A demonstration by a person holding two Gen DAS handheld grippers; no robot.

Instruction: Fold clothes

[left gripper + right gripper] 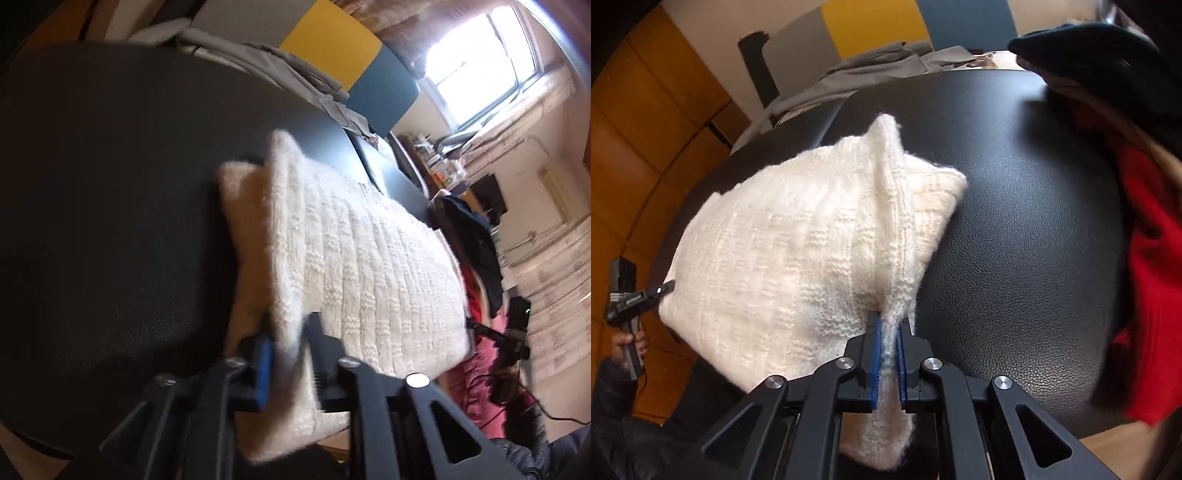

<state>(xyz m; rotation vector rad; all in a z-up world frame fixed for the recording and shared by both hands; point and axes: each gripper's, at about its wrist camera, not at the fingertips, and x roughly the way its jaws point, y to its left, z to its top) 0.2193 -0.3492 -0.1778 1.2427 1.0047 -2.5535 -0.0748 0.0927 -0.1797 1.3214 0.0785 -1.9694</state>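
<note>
A cream knitted sweater (369, 266) lies folded on a black leather table (110, 203). My left gripper (290, 343) has a thick raised fold of the sweater's edge between its fingers. The fabric fills the gap, though that part is blurred. In the right wrist view the same sweater (798, 251) has a ridge running away from my right gripper (888, 332), which is shut on its near edge between the blue pads (874, 350). The left gripper (670, 285) shows at the sweater's left edge, held by a hand (626, 343).
A red garment (1152, 280) and a dark one (1108, 62) are piled at the table's right side. Grey clothes (871, 62) lie beyond the far edge. A window (476, 62), shelves and cables (517, 387) show past the table in the left wrist view.
</note>
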